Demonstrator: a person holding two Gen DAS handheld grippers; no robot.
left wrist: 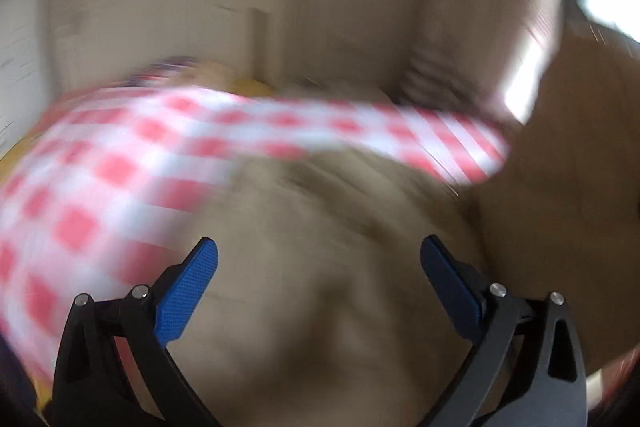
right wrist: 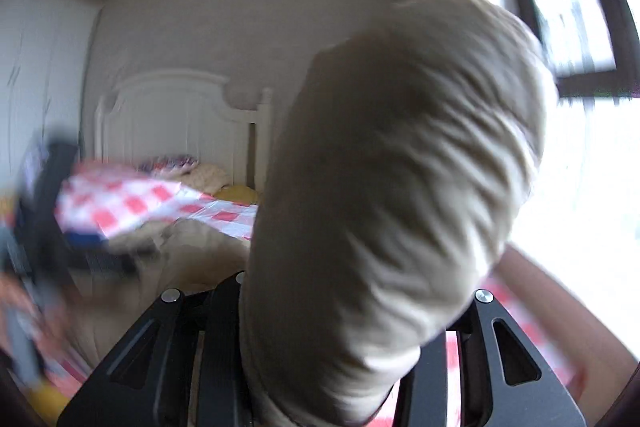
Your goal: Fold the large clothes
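Note:
A large beige garment [left wrist: 320, 235] lies on the bed's red-and-white checked sheet [left wrist: 120, 163]. The left wrist view is blurred by motion. My left gripper [left wrist: 318, 255] is open and empty above the beige cloth, its blue pads [left wrist: 188, 295] wide apart. In the right wrist view a bunched fold of the same beige garment [right wrist: 400, 187] rises between the black arms of my right gripper [right wrist: 328, 367], which is shut on it; the cloth hides its fingertips. The left gripper [right wrist: 52, 227] shows as a dark blur at the left.
A white headboard [right wrist: 180, 123] and pillows [right wrist: 200, 175] stand at the far end of the bed. A bright window [right wrist: 580, 147] is at the right. A white wardrobe [right wrist: 36, 87] lines the left wall.

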